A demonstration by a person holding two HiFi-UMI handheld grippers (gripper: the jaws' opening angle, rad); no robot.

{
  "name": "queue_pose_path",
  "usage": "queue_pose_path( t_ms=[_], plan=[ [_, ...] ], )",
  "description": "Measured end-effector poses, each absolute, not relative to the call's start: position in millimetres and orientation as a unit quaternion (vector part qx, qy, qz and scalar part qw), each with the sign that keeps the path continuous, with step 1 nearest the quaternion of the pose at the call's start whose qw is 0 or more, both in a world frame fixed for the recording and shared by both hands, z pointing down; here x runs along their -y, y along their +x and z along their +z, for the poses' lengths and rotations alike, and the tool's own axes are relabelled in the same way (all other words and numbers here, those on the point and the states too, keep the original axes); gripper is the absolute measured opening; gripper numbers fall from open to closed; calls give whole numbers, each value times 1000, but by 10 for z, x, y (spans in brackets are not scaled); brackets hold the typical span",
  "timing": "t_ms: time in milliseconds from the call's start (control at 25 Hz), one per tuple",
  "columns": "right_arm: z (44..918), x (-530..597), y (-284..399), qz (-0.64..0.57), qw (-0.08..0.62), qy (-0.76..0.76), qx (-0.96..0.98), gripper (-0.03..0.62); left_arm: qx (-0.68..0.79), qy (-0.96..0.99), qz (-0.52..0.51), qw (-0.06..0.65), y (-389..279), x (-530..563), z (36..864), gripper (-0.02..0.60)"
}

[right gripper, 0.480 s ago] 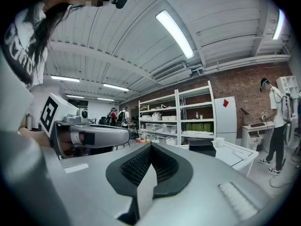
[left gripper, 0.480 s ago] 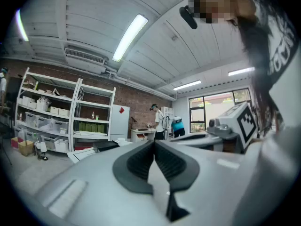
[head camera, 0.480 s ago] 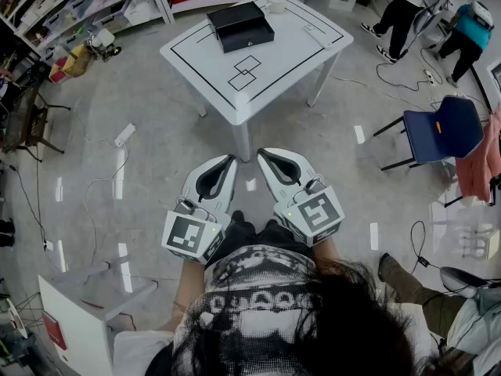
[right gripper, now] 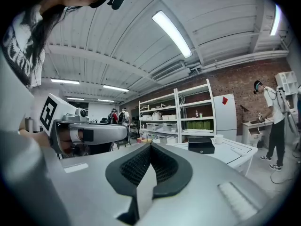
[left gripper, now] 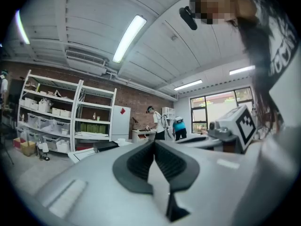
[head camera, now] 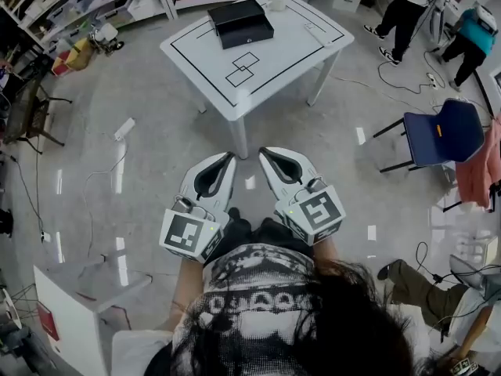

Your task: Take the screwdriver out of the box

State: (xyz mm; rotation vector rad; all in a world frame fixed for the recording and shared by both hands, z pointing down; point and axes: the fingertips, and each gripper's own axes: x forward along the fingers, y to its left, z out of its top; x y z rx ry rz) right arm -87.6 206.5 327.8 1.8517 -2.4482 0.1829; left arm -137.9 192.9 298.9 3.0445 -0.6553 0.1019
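A closed black box sits at the far side of a white table; it also shows small in the right gripper view as the box. No screwdriver is visible. Both grippers are held close to the person's chest, well short of the table. My left gripper is shut and empty, its black pads meeting at the tip. My right gripper is shut too, with nothing between its pads.
A white cup and a small white item lie on the table near the box. A blue chair stands to the right, shelving at the back left, cables on the floor, and people beyond the table.
The view has shifted slightly; the table sits a little higher in the frame. Both grippers stay shut and together in front of the body.
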Motion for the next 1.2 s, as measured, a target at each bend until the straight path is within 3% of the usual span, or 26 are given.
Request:
queue_pose_path(
  t_ms=[680, 1200],
  plan=[
    [3500, -2370, -465, 83, 38, 606, 791, -5, 204, 978, 42, 29, -992, -2146, 3142, 0],
    [3672, -1711, -109, 98, 52, 620, 776, -5, 192, 980, 52, 30, -655, -1384, 3335, 0]
  ],
)
